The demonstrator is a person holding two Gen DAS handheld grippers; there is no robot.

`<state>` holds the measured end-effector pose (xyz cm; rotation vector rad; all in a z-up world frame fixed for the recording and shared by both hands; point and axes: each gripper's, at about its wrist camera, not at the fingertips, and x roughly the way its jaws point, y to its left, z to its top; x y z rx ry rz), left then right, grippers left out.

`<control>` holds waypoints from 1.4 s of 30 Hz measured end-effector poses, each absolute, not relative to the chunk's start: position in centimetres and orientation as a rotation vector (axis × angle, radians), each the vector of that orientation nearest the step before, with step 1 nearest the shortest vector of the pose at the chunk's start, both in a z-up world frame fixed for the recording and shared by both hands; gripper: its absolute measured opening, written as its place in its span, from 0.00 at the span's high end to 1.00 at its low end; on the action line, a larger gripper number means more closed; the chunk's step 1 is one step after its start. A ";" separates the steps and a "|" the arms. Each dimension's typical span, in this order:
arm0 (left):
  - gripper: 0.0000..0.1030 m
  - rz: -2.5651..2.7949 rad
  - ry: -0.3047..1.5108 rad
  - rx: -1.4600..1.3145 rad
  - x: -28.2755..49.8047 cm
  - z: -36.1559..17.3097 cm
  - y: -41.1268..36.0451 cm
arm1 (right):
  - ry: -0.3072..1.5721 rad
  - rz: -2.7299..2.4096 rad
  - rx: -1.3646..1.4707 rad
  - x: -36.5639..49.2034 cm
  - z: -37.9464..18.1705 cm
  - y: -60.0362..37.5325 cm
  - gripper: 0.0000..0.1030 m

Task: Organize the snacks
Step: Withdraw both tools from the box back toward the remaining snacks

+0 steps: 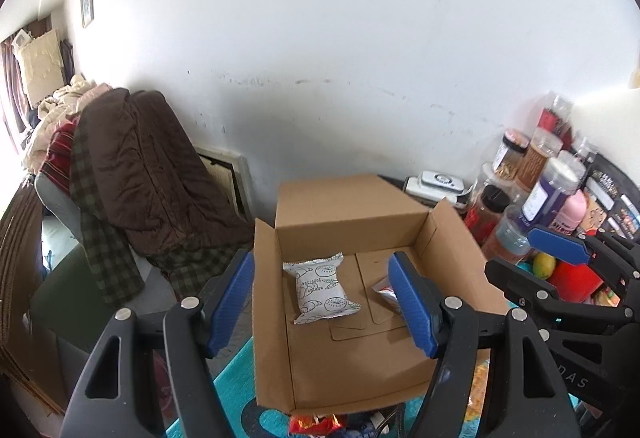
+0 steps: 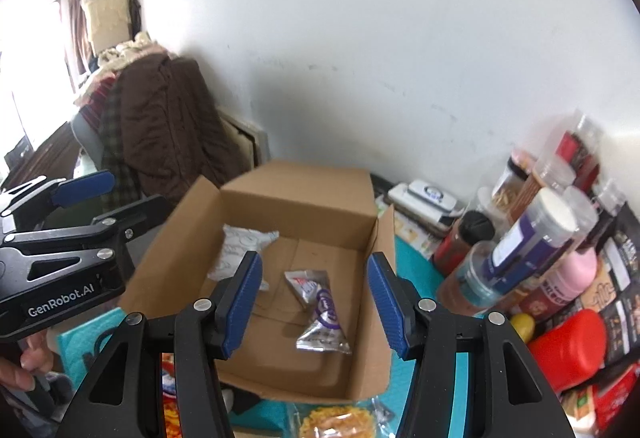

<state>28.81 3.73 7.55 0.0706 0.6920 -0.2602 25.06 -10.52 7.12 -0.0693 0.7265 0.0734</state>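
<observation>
Both tongs gape apart, clamping nothing: left gripper (image 1: 326, 302), right gripper (image 2: 316, 304). Just ahead of the right fingers lies a silver packet (image 2: 318, 312); farther, ahead-left, a white pastry packet (image 2: 240, 250), both inside the cardboard box (image 2: 304, 198).

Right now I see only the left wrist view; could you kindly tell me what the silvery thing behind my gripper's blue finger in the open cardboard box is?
Observer: A crinkled silver foil snack packet with a round purple logo, lying flat on the brown cardboard box floor.
Operator: Is the right gripper holding anything?
Observer: No, the right gripper is open, nothing between its fingers.
Operator: Anything before the box?
Observer: A clear bag of yellow snacks lies just outside its near wall.
</observation>
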 end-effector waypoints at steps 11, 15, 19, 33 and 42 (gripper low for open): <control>0.20 -0.280 0.585 0.046 23.1 11.3 5.3 | 0.629 0.101 -0.045 19.7 10.4 -9.7 0.40; 0.20 -0.294 0.560 0.047 21.1 12.0 5.7 | 0.597 0.080 -0.049 17.2 11.1 -9.8 0.32; 0.20 -0.313 0.547 0.039 19.3 12.4 6.3 | 0.557 0.078 -0.039 15.0 11.8 -9.9 0.24; 0.20 -0.406 0.539 0.062 12.7 10.8 6.9 | 0.537 0.106 -0.011 7.9 10.0 -8.9 0.17; 0.20 -0.427 0.566 0.071 9.7 8.0 7.8 | 0.554 0.093 0.005 4.3 6.9 -8.2 0.17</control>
